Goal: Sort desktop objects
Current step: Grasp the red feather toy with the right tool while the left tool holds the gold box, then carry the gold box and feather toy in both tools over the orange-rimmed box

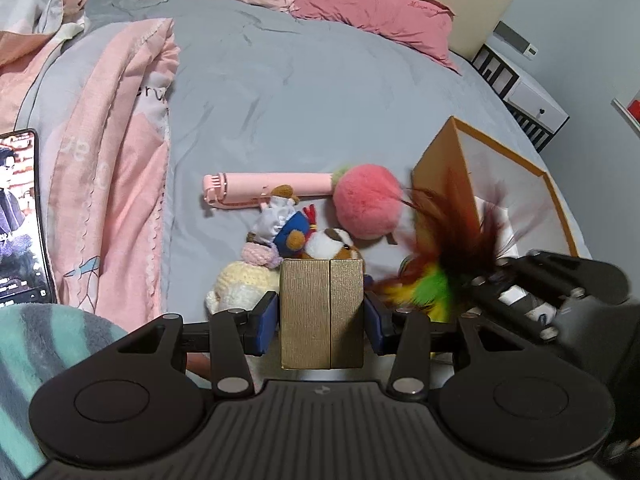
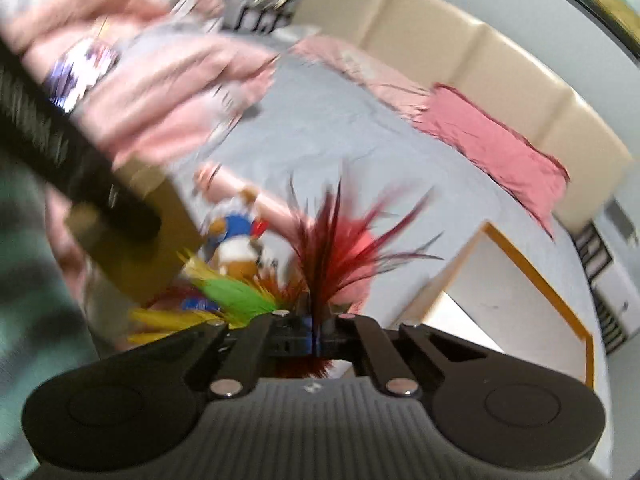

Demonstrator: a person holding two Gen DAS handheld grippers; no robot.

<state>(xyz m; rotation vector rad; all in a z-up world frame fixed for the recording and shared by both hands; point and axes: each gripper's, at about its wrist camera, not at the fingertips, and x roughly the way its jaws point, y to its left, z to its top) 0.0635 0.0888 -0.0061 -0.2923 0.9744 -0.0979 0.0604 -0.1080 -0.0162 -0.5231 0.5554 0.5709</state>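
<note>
My left gripper (image 1: 322,314) is shut on a gold box (image 1: 322,312) and holds it above the grey bed. The box also shows, blurred, in the right wrist view (image 2: 144,240). My right gripper (image 2: 318,330) is shut on a feather toy (image 2: 332,240) with dark red, green and yellow feathers; both show in the left wrist view, the gripper (image 1: 480,276) beside the toy (image 1: 448,256). Beyond lie a pink fuzzy ball (image 1: 368,206), a pink selfie stick (image 1: 272,190) and small plush toys (image 1: 288,236). An open orange-rimmed box (image 1: 500,184) stands at the right.
The grey bed sheet (image 1: 300,92) stretches ahead, with a pink quilt (image 1: 116,152) at the left and pink pillows (image 1: 372,8) at the head. A lit phone (image 1: 20,216) lies at the left edge. A white bedside cabinet (image 1: 528,100) is at the far right.
</note>
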